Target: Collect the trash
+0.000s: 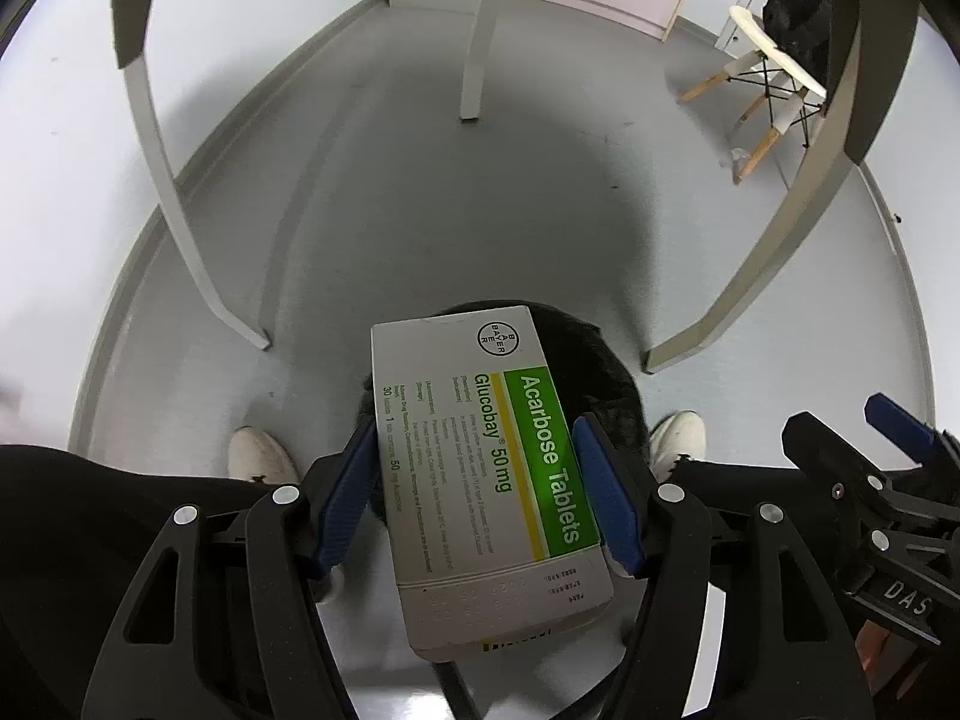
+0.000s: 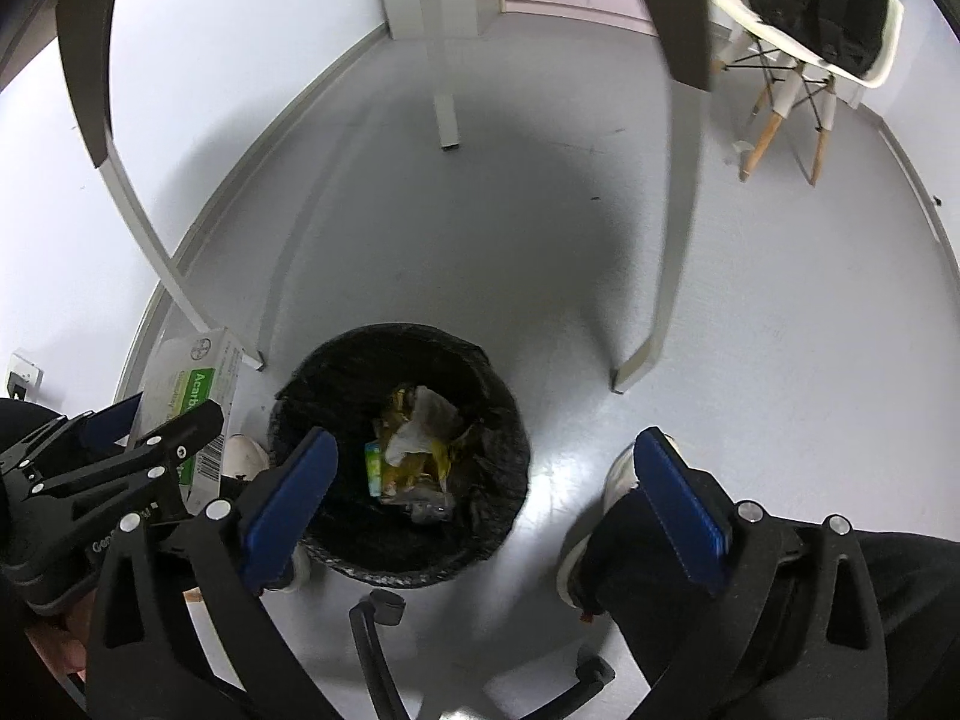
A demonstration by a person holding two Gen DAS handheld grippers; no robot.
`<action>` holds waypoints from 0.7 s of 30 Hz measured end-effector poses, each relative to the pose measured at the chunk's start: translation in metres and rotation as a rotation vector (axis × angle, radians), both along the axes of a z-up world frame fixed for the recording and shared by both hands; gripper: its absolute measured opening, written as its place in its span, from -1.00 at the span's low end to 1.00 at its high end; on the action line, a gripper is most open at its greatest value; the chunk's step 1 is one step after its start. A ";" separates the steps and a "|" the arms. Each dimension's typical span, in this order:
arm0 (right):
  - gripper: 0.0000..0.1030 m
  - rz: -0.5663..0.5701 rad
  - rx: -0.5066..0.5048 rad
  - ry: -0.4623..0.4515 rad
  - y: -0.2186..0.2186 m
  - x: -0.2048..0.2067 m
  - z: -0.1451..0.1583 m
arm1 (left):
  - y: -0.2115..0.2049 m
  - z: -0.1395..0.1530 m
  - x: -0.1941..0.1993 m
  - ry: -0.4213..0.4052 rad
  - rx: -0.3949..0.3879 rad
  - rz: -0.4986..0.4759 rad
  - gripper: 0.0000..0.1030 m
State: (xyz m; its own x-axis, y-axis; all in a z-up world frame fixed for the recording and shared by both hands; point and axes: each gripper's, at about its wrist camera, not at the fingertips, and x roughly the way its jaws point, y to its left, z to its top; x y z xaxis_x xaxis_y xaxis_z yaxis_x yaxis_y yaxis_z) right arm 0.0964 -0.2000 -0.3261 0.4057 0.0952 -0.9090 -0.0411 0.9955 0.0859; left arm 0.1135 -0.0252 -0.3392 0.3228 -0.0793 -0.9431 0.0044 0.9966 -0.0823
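The left gripper (image 1: 480,486) is clamped on a white cardboard medicine box with a green band reading "Acarbose Tablets" (image 1: 480,462), its blue pads (image 1: 351,492) pressing the box's two long sides. The box is held above the round black bin lined with a black bag (image 2: 480,540), which stands on the pale grey floor (image 2: 540,228); from the left wrist view the box covers most of the bin's mouth. In the right wrist view the box shows at the left edge, beside the bin rather than in it.

The right gripper (image 2: 492,498) hangs released over the bin with its jaws spread wide and nothing between them. Inside the bin lies crumpled rubbish: yellow wrappers (image 2: 420,456), a scrap of white paper (image 2: 420,426) and a small green carton (image 2: 373,468).

The person's white shoes (image 1: 261,456) stand on either side of the bin, with dark trouser legs (image 2: 870,600) above them. Grey-white legs of the surface (image 2: 444,60) come down to the floor beyond, and further off a white chair with wooden legs (image 2: 786,84) carries a black backpack (image 2: 822,0).
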 end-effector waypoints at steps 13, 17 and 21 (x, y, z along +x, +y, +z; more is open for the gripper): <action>0.85 -0.057 0.014 -0.027 -0.024 -0.011 0.013 | -0.009 0.013 -0.009 -0.061 0.029 -0.020 0.88; 0.85 -0.043 0.017 -0.045 -0.020 -0.017 0.024 | -0.002 0.027 -0.022 -0.086 0.039 -0.020 0.89; 0.85 -0.032 0.012 -0.055 -0.016 -0.027 0.035 | 0.008 0.045 -0.038 -0.099 0.029 -0.011 0.88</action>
State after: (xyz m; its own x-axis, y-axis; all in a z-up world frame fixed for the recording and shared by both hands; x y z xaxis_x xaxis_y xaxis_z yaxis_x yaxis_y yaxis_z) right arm 0.0694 -0.2160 -0.2914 0.4580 0.0921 -0.8842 -0.0146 0.9953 0.0962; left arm 0.0752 -0.0168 -0.2939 0.4138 -0.0567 -0.9086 0.0220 0.9984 -0.0523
